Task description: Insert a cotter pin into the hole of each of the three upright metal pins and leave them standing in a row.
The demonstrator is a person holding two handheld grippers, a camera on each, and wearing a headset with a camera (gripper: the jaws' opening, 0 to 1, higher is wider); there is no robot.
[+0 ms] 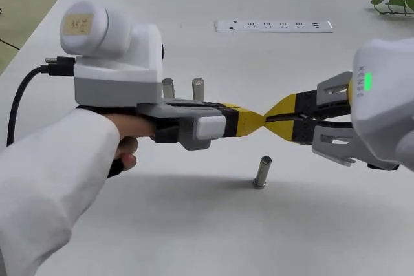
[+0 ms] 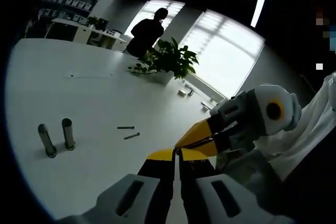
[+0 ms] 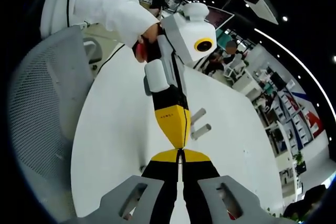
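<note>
Pin (image 1: 262, 172) upright below L tongs (image 1: 259, 123), R tongs (image 1: 270, 121).

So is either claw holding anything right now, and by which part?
Cannot tell: left claw and right claw are shut tip to tip, hiding anything pinched.

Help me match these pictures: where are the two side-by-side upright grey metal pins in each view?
Head view: two upright grey metal pins just behind the left gripper.
Left gripper view: lower left.
Right gripper view: right of centre.
Shared landmark: its yellow tips meeting the right gripper.
</note>
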